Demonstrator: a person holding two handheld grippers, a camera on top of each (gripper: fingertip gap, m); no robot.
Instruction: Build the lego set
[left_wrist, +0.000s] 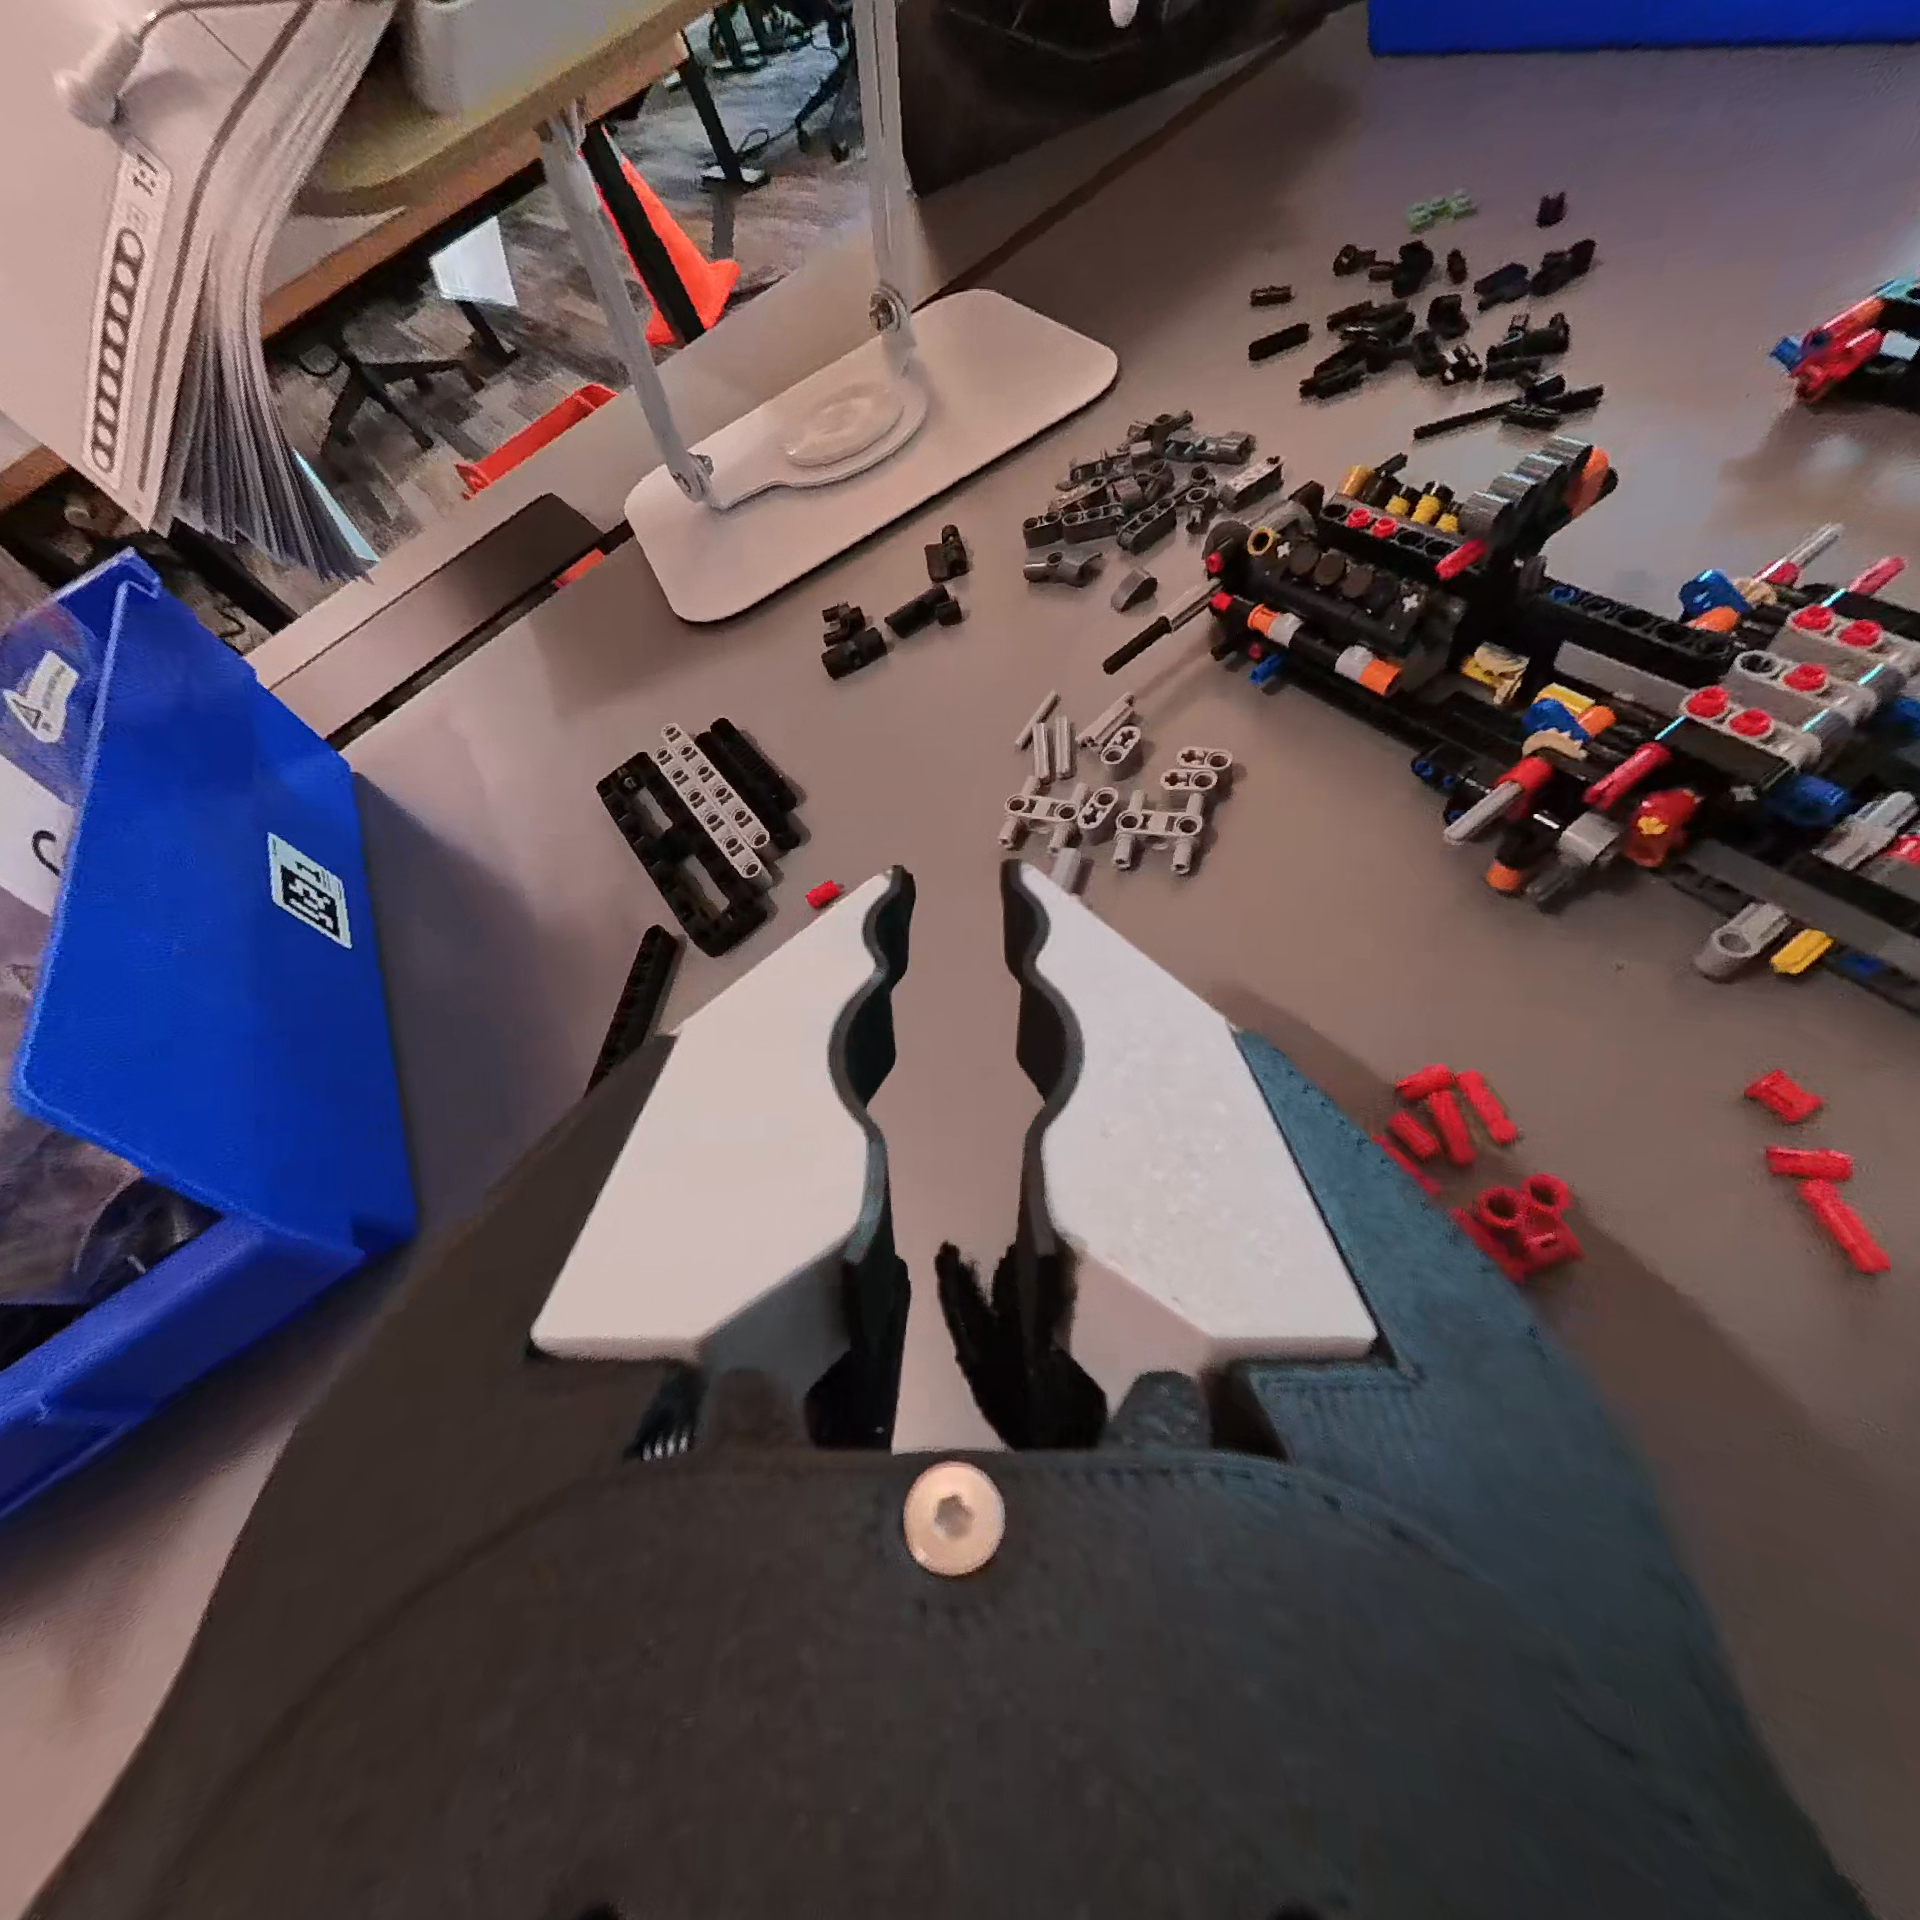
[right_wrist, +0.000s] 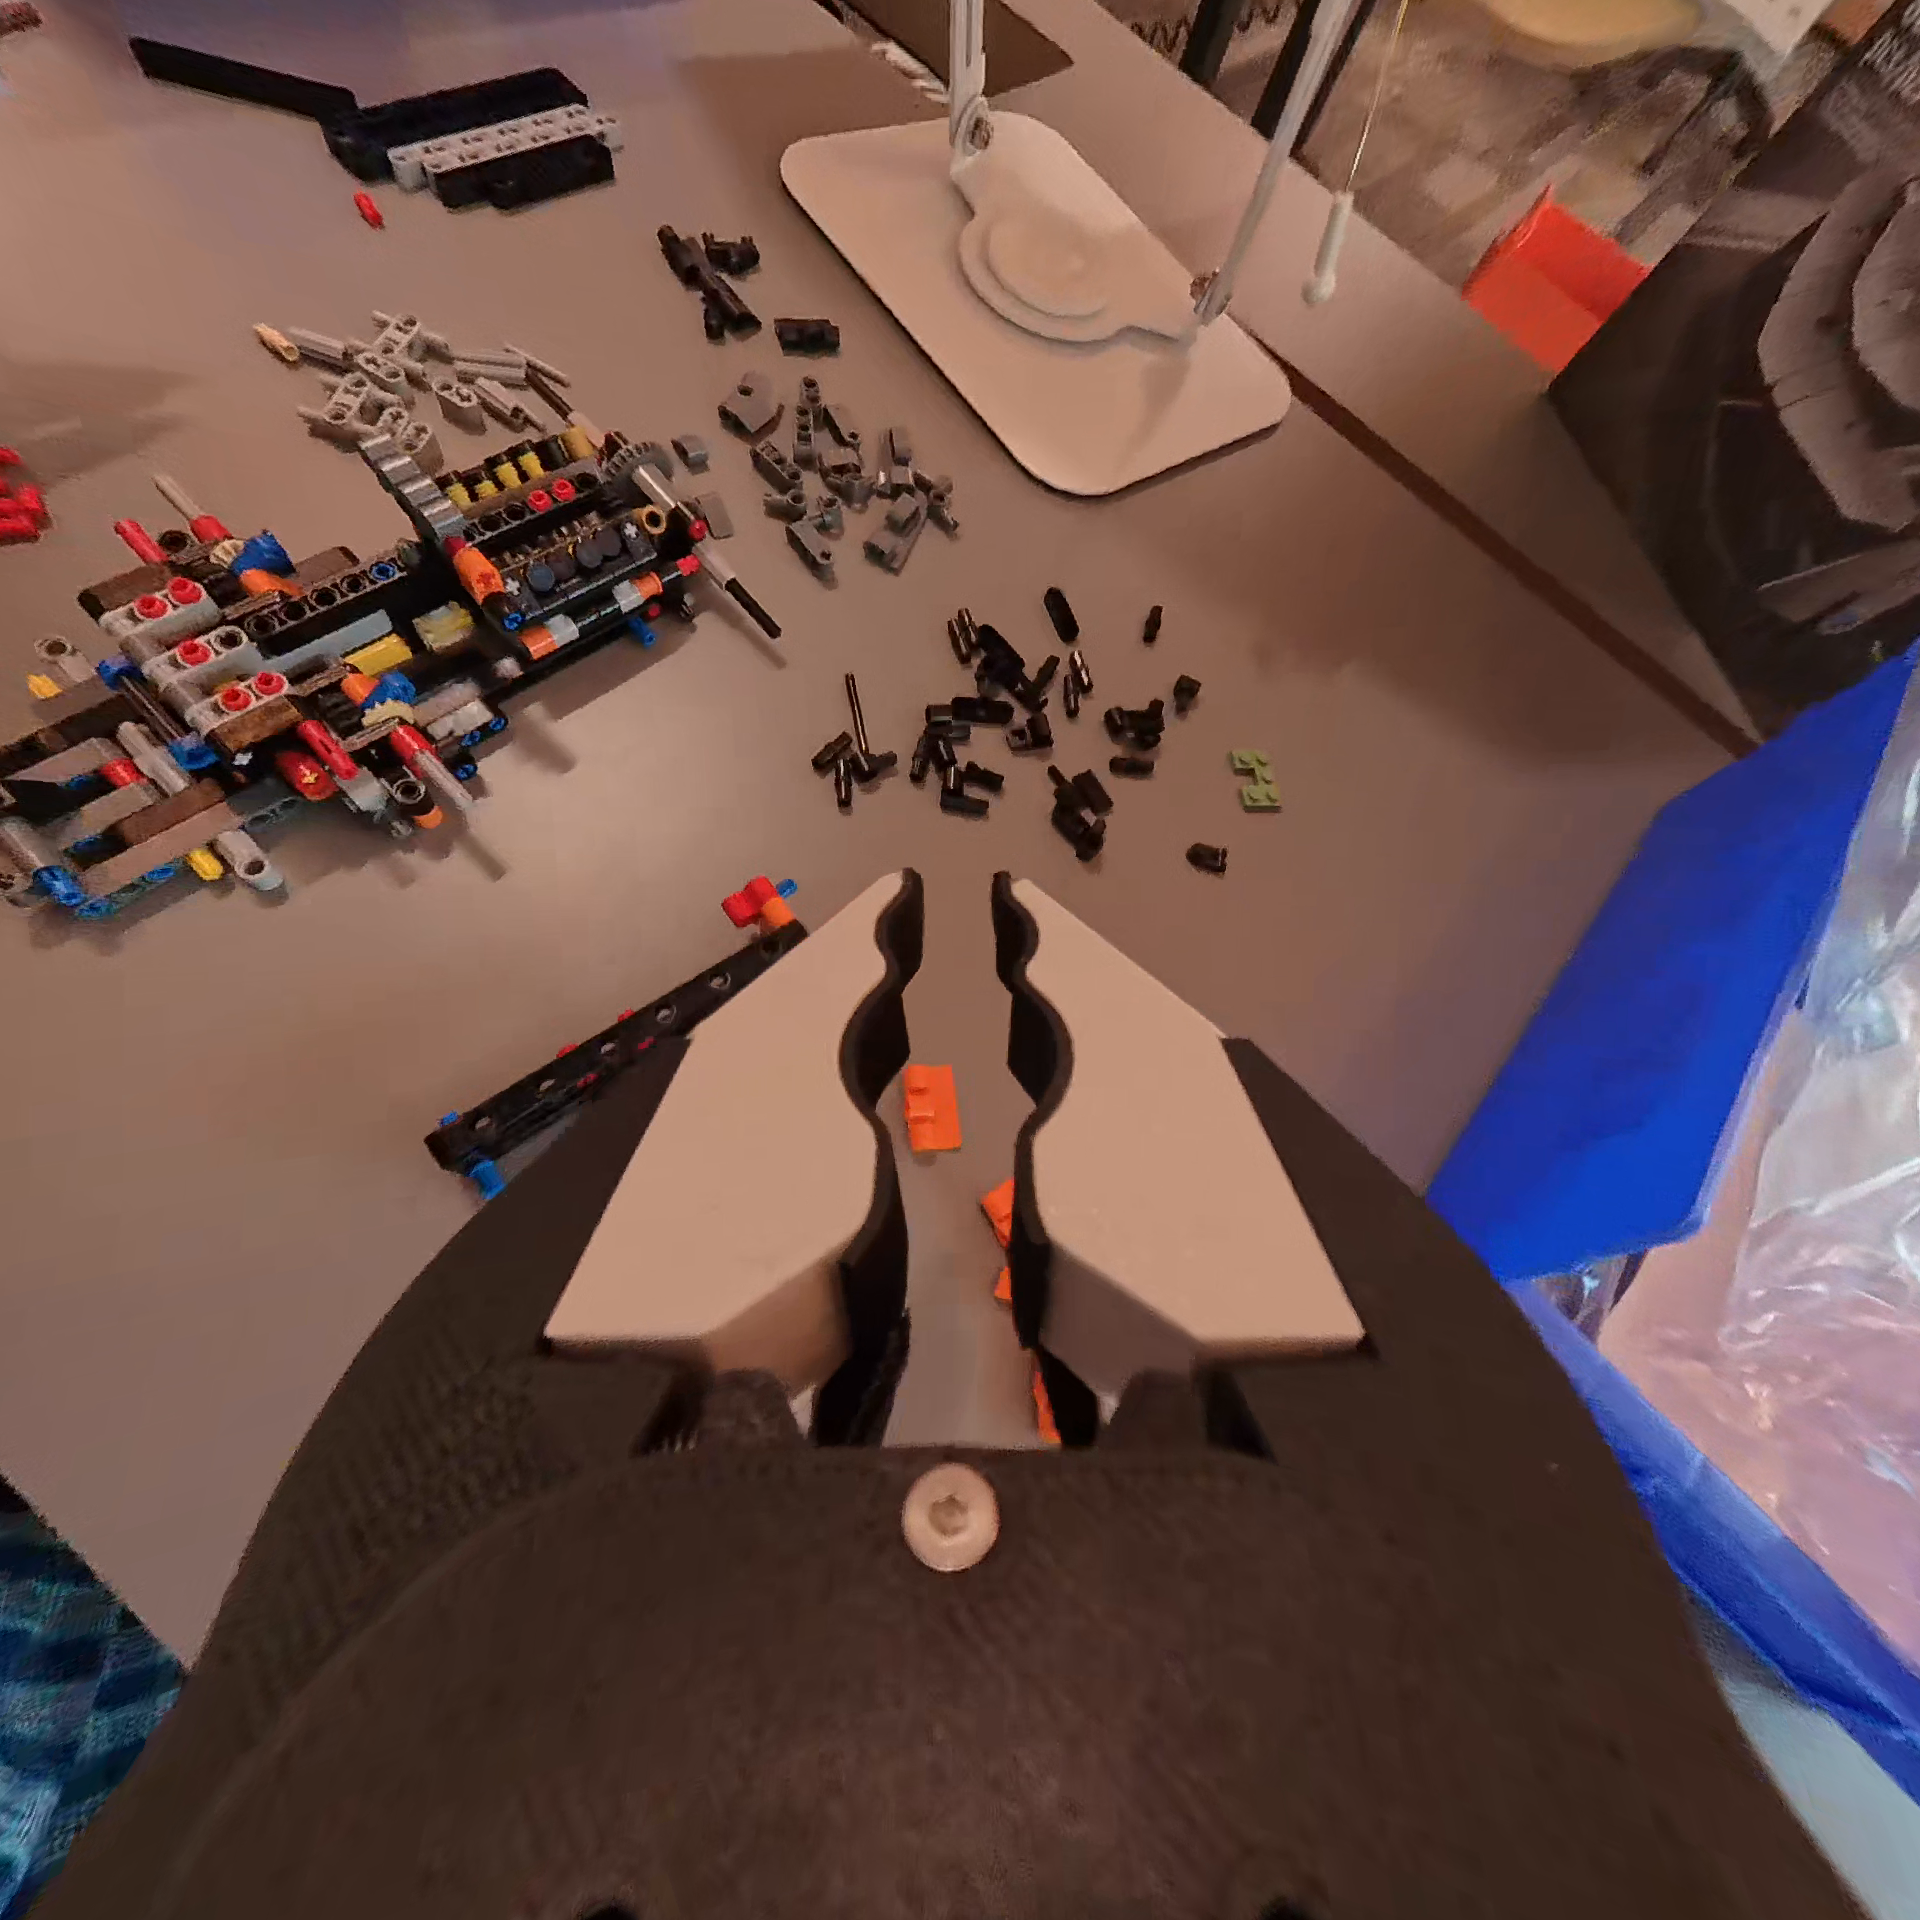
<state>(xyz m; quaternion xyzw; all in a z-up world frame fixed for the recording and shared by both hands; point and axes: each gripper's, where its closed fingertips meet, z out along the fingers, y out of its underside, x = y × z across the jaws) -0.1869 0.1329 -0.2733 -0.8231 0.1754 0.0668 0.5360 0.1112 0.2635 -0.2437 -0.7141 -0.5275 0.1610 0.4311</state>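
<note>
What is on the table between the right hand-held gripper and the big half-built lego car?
In the right wrist view, a long black beam with blue pins lies between the right hand-held gripper and the half-built lego model. Otherwise, bare table.

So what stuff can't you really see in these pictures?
- Left wrist view: the black beam disappears under the left gripper, so its length is hidden.
- Right wrist view: orange pieces are partly covered by the right gripper; their number is unclear.
- Both views: the half-built model is cut off by the picture edge.
- Right wrist view: the blue bin contents are blurred behind crinkly plastic.
</note>
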